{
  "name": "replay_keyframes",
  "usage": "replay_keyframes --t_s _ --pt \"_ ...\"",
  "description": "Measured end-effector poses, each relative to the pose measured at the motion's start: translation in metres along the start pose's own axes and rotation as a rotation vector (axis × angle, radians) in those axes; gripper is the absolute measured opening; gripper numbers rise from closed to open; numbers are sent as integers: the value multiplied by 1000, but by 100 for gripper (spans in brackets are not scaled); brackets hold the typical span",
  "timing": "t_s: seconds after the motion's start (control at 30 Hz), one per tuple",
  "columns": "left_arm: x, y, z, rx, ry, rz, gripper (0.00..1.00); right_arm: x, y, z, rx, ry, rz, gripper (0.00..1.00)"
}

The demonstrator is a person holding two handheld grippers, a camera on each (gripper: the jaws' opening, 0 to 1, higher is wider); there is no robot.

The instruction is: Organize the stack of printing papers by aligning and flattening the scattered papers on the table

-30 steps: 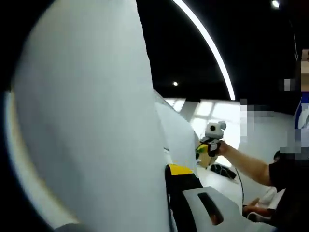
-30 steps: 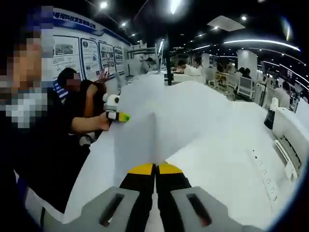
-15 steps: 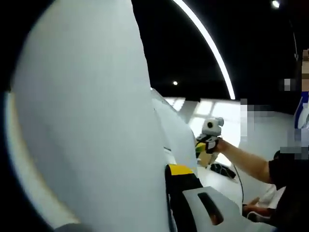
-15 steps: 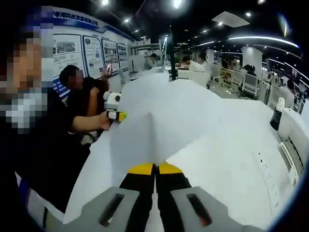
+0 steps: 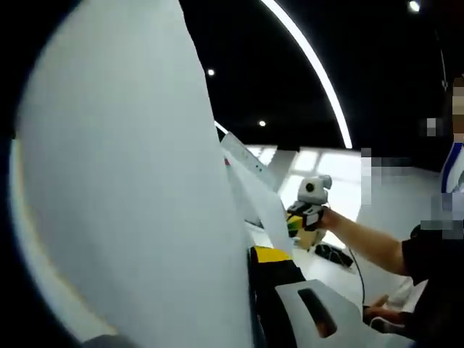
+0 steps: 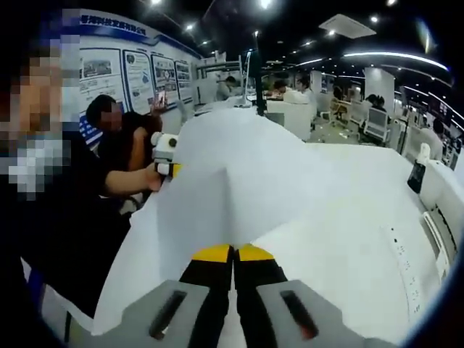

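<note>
A stack of white printing paper (image 6: 239, 174) is lifted off the white table (image 6: 348, 254) and bows upward between both grippers. My right gripper (image 6: 233, 251) is shut on the stack's near edge, its yellow tips pressed together over the sheet. In the left gripper view the paper (image 5: 138, 188) stands close to the lens, covering the left side and hiding one jaw. My left gripper (image 5: 254, 255) is shut on that edge. The right gripper (image 5: 303, 217) appears beyond the far paper edge, held by a hand. The left gripper (image 6: 167, 167) peeks out at the stack's left edge.
A white power strip (image 6: 409, 279) lies on the table to the right. The person's forearm (image 5: 370, 246) reaches in from the right. Seated people (image 6: 119, 138), wall posters and desks with monitors fill the room behind. A dark ceiling with a light strip (image 5: 312, 65) is overhead.
The paper in the left gripper view has leaned slightly left, uncovering more ceiling. The right gripper has shifted a little left there. In the right gripper view the left gripper has slipped further behind the paper edge.
</note>
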State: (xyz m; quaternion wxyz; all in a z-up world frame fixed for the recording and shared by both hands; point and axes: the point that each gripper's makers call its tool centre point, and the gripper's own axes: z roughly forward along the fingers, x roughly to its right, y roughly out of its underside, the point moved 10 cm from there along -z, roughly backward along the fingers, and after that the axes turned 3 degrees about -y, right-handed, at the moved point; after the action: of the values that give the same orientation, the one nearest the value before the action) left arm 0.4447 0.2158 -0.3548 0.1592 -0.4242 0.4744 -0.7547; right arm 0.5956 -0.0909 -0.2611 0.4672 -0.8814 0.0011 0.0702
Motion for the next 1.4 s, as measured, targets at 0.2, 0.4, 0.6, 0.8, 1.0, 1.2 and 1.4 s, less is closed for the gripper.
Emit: replay_keyframes --t_s 0.2,0.4,0.6,0.8,1.0,1.2,1.4 --pt "3 1 -1 2 0 0 8 -1 -2 2 1 4 -11 0" --pt "3 1 -1 3 0 2 8 1 -3 4 1 5 -13 0" --pt "-6 0 -1 1 6 -3 8 2 -3 5 -18 7 -20 0" --pt "-10 -1 -1 -2 5 -2 8 7 3 -2 -54 22 -14 0" --pt "-8 -1 -2 5 9 -6 9 14 11 -11 -93 51 5 0" --pt "-8 0 -1 3 12 -8 9 17 18 -21 -118 84 17 0" --pt "-8 0 -1 1 15 -8 9 21 21 -27 -124 116 20 0"
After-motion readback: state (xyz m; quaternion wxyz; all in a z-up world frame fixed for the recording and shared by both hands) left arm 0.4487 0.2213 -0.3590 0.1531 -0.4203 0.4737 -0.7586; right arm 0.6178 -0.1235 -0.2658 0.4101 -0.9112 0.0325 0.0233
